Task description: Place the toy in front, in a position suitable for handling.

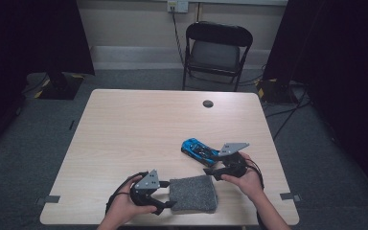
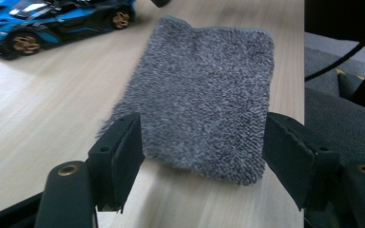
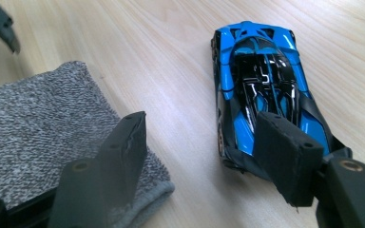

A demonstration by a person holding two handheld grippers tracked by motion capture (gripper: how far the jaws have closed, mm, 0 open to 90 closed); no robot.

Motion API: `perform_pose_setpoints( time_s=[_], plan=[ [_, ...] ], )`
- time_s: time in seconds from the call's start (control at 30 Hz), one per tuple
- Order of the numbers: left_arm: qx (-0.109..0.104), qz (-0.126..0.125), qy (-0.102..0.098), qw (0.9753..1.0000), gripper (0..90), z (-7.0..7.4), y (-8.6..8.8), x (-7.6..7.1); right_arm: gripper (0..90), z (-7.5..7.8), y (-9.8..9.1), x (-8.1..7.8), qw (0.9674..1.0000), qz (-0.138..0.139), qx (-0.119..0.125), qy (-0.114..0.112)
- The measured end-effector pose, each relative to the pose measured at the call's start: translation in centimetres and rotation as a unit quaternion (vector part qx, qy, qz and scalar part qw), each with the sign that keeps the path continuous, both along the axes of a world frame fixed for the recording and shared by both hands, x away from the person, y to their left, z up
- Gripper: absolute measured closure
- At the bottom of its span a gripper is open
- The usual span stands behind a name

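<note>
Your left gripper [image 2: 195, 156] straddles the near end of the grey cloth [image 2: 204, 95], jaws apart, not pinching. Your right gripper [image 3: 204, 156] gapes beside the blue toy car [image 3: 261, 80]. Centre each before you squeeze.

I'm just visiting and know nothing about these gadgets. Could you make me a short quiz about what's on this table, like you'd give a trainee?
1. True or false: the left gripper has its jaws closed tight on the grey cloth.
2. Which thing lies nearest the right gripper? A) a blue toy car B) a red cup C) a book
3. Fill in: behind the table, by the wall, stands a black folding ____.

Key
1. False: in the left gripper view the jaws stand either side of the cloth's near end without pressing on it.
2. A: the blue toy car lies by the right gripper's open jaws.
3. Chair.
</note>
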State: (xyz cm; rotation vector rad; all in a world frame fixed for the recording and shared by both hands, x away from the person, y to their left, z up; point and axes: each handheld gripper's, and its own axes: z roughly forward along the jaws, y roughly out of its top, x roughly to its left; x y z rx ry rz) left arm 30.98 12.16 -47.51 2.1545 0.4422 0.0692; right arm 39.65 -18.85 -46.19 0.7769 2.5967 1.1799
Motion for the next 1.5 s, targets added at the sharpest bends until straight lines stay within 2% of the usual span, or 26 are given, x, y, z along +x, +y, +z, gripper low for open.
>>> perform_pose_setpoints(
  time_s=[0.2,0.43,0.5,0.57,0.7,0.87,0.97,1.1,1.2,1.3,1.4,1.5],
  plan=[
    [0.014,-0.008,0.003,0.9999,29.3,-0.5,-1.4,-0.3,32.3,-0.1,0.1,0.0,1.0,0.002,-0.003,-0.008],
    [0.049,-0.014,0.011,0.9986,29.3,-1.7,-2.2,0.1,31.6,-0.5,0.0,0.3,1.0,0.0,-0.003,-0.001],
    [0.057,-0.019,0.005,0.9982,32.9,-1.8,-2.1,0.3,30.2,-0.5,-0.1,0.4,1.0,-0.004,-0.006,-0.004],
    [0.073,-0.018,0.0,0.9972,37.4,-1.6,-2.2,0.5,29.2,-0.4,-0.4,0.5,1.0,-0.007,-0.005,-0.004],
    [0.102,-0.017,-0.013,0.9946,40.4,-1.1,-2.0,0.8,23.6,-0.4,-0.9,0.7,0.9997,-0.022,-0.006,-0.009],
    [0.112,0.015,-0.013,0.9936,39.6,-0.9,-0.3,1.7,18.1,-0.6,-1.6,1.1,0.9991,-0.037,-0.012,-0.013],
    [0.108,0.034,-0.006,0.9936,37.4,-0.9,1.0,2.6,16.3,-0.8,-1.8,1.3,0.9985,-0.047,-0.015,-0.024],
    [0.105,0.058,0.005,0.9928,36.5,-1.0,2.4,3.1,13.8,-1.2,-2.1,2.1,0.9983,-0.053,-0.013,-0.021],
    [0.113,0.069,0.009,0.9912,36.2,-0.9,3.3,3.5,13.8,-1.8,-1.9,2.7,0.9985,-0.046,-0.023,-0.015],
    [0.113,0.093,0.012,0.9891,36.1,-1.1,4.1,3.9,13.8,-2.5,-1.7,3.1,0.9985,-0.047,-0.028,-0.009],
    [0.112,0.113,0.005,0.9873,36.4,-1.2,4.4,4.4,13.8,-3.0,-1.4,3.5,0.9985,-0.044,-0.032,-0.004],
    [0.109,0.147,0.004,0.9831,37.6,-1.3,4.7,5.3,13.8,-3.6,-1.1,3.8,0.9984,-0.037,-0.043,-0.006]
  ],
)
